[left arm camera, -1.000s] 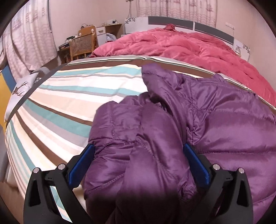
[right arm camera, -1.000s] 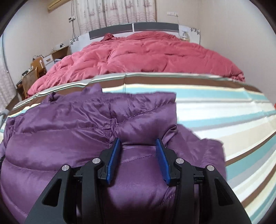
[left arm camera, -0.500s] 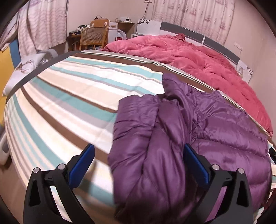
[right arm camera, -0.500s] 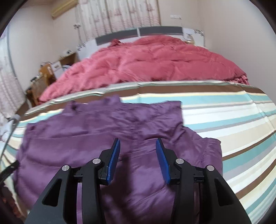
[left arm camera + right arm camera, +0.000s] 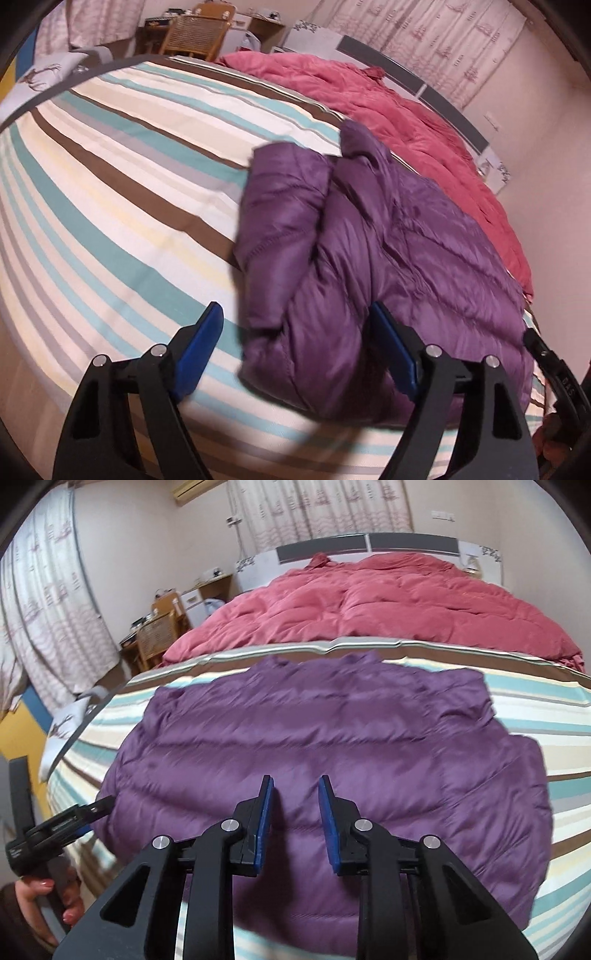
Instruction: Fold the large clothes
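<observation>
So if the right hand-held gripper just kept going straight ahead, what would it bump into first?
Probably the purple jacket on the striped bed; the right hand-held gripper points straight over it, open.

Striped bed [image 5: 110,206]: purple puffer jacket [image 5: 325,738] lying flat, pink quilt [image 5: 388,602] bunched beyond.

A home bedroom. A wide bed [image 5: 535,716] with a striped sheet fills most of both views, a rumpled red quilt [image 5: 388,602] heaped toward its grey-and-white headboard [image 5: 369,544]. Patterned curtains [image 5: 321,509] hang behind the headboard and along the side wall. In the corner stand a wicker chair [image 5: 195,35] and a cluttered wooden desk [image 5: 210,583]. An air conditioner [image 5: 188,486] sits near the ceiling.
</observation>
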The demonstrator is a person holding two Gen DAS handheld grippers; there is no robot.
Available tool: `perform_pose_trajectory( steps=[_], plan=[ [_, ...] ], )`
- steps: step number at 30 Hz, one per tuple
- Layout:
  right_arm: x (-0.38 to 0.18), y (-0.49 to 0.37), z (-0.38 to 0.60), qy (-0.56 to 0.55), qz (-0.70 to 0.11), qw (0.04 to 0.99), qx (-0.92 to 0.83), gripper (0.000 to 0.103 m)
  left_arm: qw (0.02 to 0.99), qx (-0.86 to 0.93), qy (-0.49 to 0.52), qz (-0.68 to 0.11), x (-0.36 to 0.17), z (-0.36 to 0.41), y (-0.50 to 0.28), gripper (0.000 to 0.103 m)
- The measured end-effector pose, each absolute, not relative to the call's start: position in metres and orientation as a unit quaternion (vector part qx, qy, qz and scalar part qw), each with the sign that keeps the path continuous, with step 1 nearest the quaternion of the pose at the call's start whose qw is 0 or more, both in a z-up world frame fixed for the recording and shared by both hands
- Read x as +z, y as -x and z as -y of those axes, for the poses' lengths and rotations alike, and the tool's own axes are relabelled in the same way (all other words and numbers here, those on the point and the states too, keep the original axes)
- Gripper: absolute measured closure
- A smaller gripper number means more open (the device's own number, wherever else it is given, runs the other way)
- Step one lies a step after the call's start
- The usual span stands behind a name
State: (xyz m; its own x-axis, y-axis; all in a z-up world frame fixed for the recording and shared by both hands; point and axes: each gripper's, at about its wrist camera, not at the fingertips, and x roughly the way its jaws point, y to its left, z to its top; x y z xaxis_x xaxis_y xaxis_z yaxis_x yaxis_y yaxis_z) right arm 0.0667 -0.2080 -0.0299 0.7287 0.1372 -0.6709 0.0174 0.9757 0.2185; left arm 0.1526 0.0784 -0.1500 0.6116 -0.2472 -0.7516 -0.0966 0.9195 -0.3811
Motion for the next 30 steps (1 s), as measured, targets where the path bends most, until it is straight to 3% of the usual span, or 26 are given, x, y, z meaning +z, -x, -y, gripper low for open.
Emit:
perform_pose_trajectory(
  steps=[7, 15, 23, 30],
  plan=[
    [-0.071, -0.081, 0.191, -0.05, -0.407, 0.912, 0.022, 0.078, 0.865, -0.088, 0.245, -0.429, -0.154, -0.067, -0.16, 0.029],
    [-0.072, -0.078, 0.194, -0.071, -0.405, 0.911, 0.021, 0.078, 0.837, -0.076, 0.341, -0.422, -0.167, -0.076, -0.173, 0.04],
    [-0.072, -0.077, 0.198, -0.08, -0.401, 0.912, 0.021, 0.078, 0.798, -0.099, 0.408, -0.433, -0.185, -0.076, -0.176, 0.073],
    [-0.071, -0.076, 0.202, -0.091, -0.396, 0.914, 0.018, 0.078, 0.855, -0.098, 0.332, -0.386, -0.148, -0.056, -0.165, 0.084]
  ],
)
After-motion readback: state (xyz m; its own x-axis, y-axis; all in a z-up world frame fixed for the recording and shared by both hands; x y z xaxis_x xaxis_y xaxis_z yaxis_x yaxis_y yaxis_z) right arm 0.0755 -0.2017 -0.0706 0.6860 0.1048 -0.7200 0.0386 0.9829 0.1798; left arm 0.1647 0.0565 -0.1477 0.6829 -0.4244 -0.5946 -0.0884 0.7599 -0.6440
